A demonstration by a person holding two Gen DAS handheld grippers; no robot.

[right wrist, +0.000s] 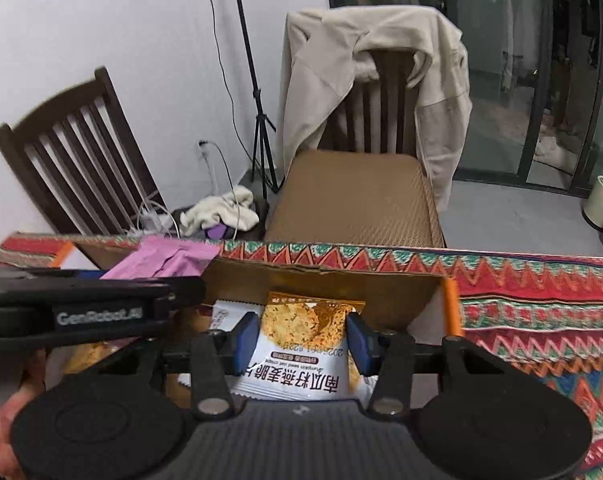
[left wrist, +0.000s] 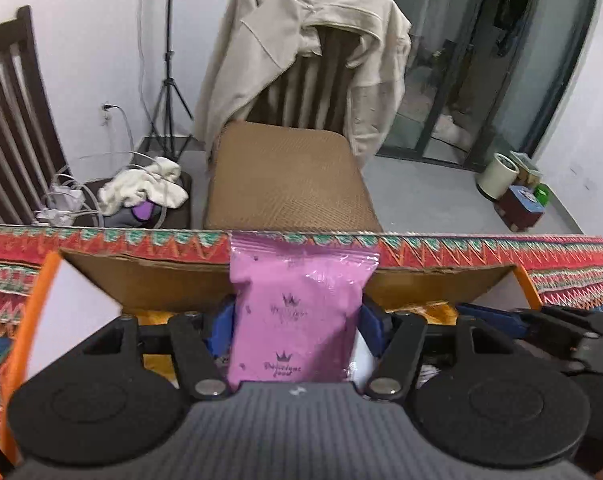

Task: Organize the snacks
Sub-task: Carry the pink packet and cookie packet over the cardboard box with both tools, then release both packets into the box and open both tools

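Observation:
My left gripper [left wrist: 297,328] is shut on a pink snack packet [left wrist: 301,304] and holds it upright over the open cardboard box [left wrist: 149,280]. My right gripper [right wrist: 301,338] is shut on a white and orange oat crisp packet [right wrist: 305,344], low inside the same box [right wrist: 321,284]. The pink packet [right wrist: 165,258] and the left gripper's black body [right wrist: 81,300] show at the left of the right wrist view. The right gripper's black body [left wrist: 541,324] shows at the right edge of the left wrist view. Other orange packets [left wrist: 433,310] lie in the box.
The box sits on a table with a red patterned cloth [right wrist: 521,288]. Beyond the far edge stand a chair [left wrist: 289,176] draped with a beige jacket, a second dark chair [right wrist: 73,152], a tripod [left wrist: 167,92], cables and a towel [left wrist: 145,188].

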